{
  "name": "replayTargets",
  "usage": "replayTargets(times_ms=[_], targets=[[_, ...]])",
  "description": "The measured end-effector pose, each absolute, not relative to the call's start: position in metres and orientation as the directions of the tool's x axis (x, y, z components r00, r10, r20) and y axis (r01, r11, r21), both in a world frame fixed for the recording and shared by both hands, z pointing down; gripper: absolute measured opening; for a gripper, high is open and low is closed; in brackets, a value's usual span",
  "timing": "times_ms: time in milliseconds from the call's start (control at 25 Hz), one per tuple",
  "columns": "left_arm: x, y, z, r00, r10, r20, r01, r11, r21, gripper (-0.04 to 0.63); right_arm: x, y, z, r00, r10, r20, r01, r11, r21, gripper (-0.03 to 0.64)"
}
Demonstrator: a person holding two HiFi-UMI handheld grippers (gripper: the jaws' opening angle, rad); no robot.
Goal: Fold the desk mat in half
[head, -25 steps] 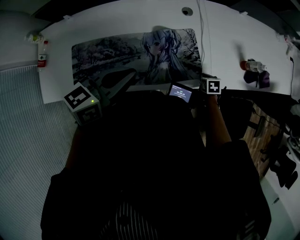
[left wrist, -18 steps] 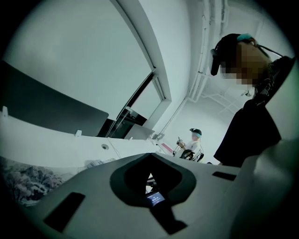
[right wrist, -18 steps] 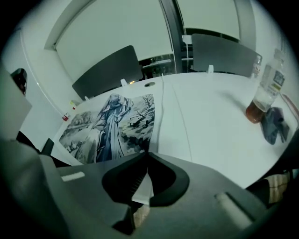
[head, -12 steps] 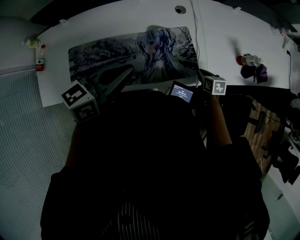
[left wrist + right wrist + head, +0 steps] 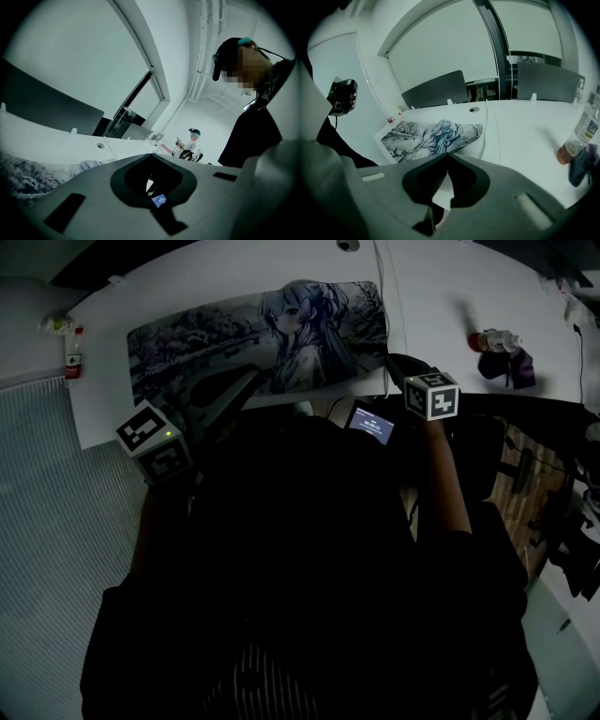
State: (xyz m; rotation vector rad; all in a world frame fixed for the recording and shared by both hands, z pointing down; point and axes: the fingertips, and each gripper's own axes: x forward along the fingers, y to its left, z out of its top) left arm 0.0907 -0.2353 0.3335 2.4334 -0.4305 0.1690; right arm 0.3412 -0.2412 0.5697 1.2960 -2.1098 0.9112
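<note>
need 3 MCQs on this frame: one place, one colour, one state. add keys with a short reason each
1. Where is the dark cloth?
A. on the desk mat
B. on the desk, off the mat's right end, beside a bottle
C. between the left gripper's jaws

2. What colour is the desk top?
A. white
B. black
C. wood brown

3. What state is the desk mat in?
A. folded in half
B. rolled up
C. spread flat, unfolded

Answers:
1 B: the head view shows the dark cloth next to the bottle, clear of the desk mat.
2 A: the bare desk around the mat is white.
3 C: the mat's whole printed picture faces up, with no fold in it.
</note>
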Motion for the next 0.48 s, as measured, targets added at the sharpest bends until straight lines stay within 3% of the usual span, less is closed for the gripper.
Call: replayTargets(times_ms=[480], targets=[[0.072, -0.240, 0.328, 0.913, -0.349, 0.209, -0.404, -0.712, 0.574, 0.006, 0.319, -0.259, 0.519, -0.519, -0.597, 0.612, -0.853, 0.402, -0.332, 0.009]])
